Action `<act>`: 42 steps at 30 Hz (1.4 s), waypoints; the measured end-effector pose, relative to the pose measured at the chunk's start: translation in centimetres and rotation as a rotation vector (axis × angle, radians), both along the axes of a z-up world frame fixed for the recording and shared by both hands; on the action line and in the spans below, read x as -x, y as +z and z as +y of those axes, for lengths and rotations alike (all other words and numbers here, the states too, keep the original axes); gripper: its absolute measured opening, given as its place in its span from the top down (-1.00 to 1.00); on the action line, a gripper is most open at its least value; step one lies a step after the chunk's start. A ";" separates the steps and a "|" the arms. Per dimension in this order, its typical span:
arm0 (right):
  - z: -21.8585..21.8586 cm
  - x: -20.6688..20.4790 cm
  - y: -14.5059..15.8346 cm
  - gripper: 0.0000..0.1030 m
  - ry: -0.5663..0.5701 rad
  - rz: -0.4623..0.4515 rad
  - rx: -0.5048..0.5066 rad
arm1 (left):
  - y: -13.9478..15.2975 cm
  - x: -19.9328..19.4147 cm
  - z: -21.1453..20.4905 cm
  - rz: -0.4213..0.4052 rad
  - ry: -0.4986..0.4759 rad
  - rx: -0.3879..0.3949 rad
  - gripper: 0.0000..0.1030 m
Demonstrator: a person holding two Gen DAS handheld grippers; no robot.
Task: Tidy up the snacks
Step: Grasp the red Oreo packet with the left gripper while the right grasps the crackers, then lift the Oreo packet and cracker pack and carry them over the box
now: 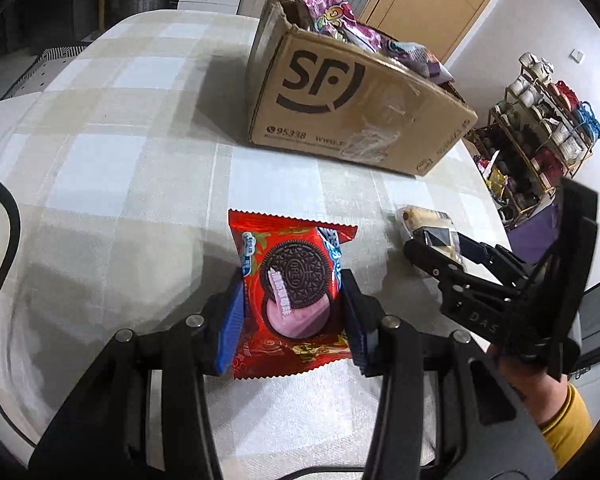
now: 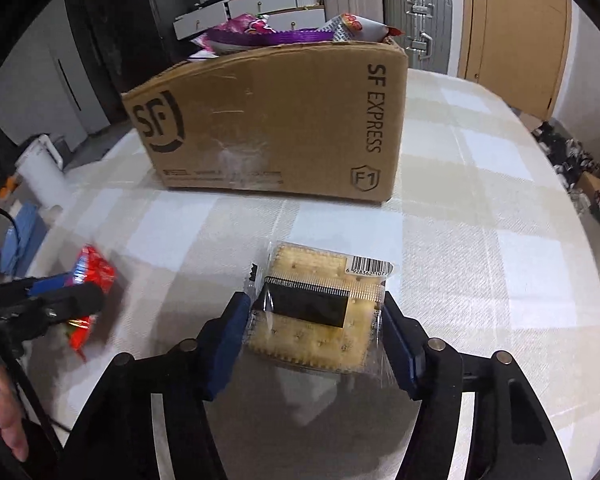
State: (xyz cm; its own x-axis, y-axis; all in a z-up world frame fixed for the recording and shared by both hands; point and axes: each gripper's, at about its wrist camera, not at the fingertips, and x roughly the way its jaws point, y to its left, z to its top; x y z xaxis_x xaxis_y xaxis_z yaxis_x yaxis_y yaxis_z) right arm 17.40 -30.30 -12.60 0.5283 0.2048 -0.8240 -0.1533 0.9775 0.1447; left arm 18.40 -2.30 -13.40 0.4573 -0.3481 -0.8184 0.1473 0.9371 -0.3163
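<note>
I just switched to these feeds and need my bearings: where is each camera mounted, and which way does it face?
Left wrist: on the left claw, looking down at its Oreo pack; right claw and a hand show.
Right wrist: on the right claw, looking down at its cracker pack; left claw shows.
Shared: cardboard box, checked tablecloth, both packs.

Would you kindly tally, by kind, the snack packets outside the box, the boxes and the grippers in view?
Red Oreo packets: 1, the Oreo packet between the left gripper's pads
Clear cracker packets: 1, the cracker packet between the right gripper's pads
Cardboard boxes: 1, the SF box, with more snack bags inside
Grippers: 2, left gripper and right gripper
Total: 5
</note>
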 end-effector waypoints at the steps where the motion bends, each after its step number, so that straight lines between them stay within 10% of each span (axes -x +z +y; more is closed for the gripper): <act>1: 0.1 0.3 0.1 -0.24 -0.001 0.004 -0.014 | 0.1 0.3 -0.1 -0.004 -0.002 -0.001 0.20; 18: 1.6 8.2 6.9 -0.24 0.110 -0.193 -0.155 | 5.4 6.2 -0.2 -0.203 -0.029 -0.102 0.20; 42: 1.3 12.4 14.1 -0.24 0.110 -0.350 -0.274 | 13.5 7.3 2.4 -0.243 -0.056 -0.001 0.20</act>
State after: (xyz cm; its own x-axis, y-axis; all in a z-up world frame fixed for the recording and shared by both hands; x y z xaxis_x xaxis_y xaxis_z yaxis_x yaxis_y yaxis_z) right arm 5.00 -28.97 1.51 0.7283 0.4607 -0.5072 -0.3400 0.8857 0.3162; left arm 11.06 0.11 0.13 0.6210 -0.3775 -0.6869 0.2709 0.9257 -0.2639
